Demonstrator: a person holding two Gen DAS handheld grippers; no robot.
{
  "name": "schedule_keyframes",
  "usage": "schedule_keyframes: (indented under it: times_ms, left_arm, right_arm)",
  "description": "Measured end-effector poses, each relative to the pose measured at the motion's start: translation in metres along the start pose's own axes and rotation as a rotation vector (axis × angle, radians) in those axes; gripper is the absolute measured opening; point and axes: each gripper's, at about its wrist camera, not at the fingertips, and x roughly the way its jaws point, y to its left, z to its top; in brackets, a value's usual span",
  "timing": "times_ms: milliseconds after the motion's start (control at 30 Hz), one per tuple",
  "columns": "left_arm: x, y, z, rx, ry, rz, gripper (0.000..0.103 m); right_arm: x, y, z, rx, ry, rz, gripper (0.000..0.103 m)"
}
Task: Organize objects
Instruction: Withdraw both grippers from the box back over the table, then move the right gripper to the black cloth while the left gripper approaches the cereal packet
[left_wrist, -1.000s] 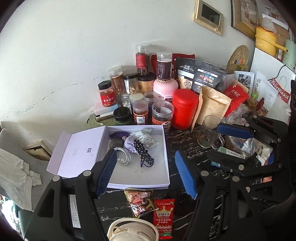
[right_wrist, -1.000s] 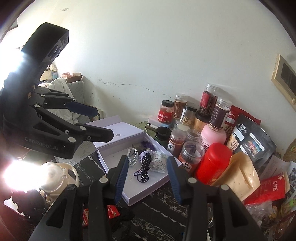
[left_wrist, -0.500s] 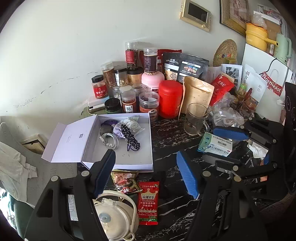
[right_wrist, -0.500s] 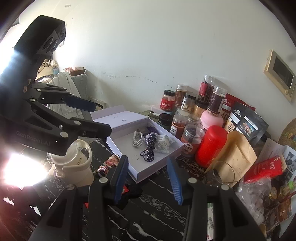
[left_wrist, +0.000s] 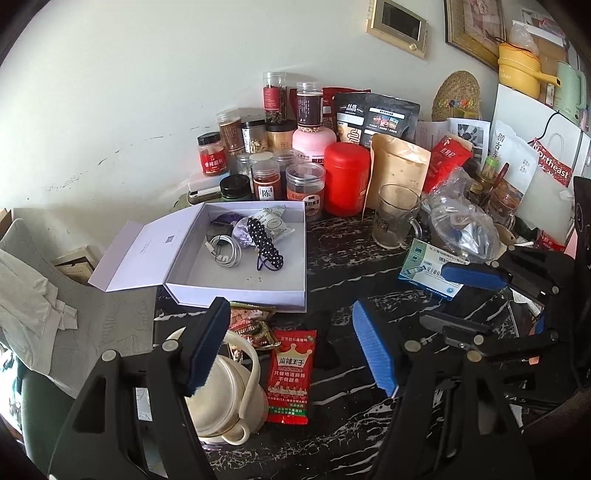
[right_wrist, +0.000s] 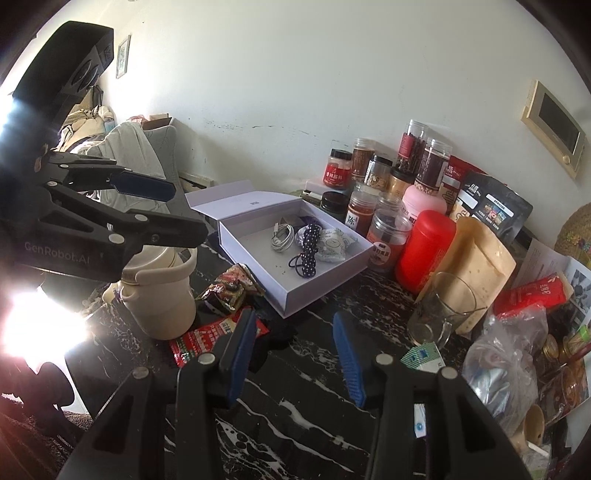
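An open lilac box (left_wrist: 207, 280) (right_wrist: 325, 284) on the black marble table holds a white cable (left_wrist: 225, 253), a dotted hair tie (left_wrist: 264, 242) (right_wrist: 308, 247) and a small packet (left_wrist: 273, 223). My left gripper (left_wrist: 291, 347) is open and empty, above a red snack packet (left_wrist: 291, 380) and a cream kettle (left_wrist: 225, 391). My right gripper (right_wrist: 295, 350) is open and empty, in front of the box; it also shows at the right of the left wrist view (left_wrist: 469, 295). The left gripper shows at the left of the right wrist view (right_wrist: 155, 206).
Spice jars (left_wrist: 266, 181), a red canister (left_wrist: 347, 177) (right_wrist: 424, 247), a kraft pouch (left_wrist: 399, 170) and a glass mug (left_wrist: 393, 221) (right_wrist: 439, 314) stand behind the box. A green-white medicine box (left_wrist: 428, 266), plastic bags (left_wrist: 465, 229) and snack wrappers (right_wrist: 229, 288) lie around.
Both grippers have drawn back from the box and risen; the kettle, snack packets and medicine box have come into view. Both stay open and empty.
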Motion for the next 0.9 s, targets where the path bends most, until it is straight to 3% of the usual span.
schedule_keyframes:
  times_ms: [300, 900]
  left_arm:
    - [0.001, -0.006, -0.038, -0.017, 0.017, 0.069, 0.067]
    - [0.052, -0.032, -0.063, -0.102, 0.069, 0.052, 0.067]
  right_arm:
    - [0.009, 0.004, -0.028, 0.017, 0.044, 0.031, 0.044]
    - [0.053, -0.025, -0.061, 0.029, 0.121, 0.129, 0.044]
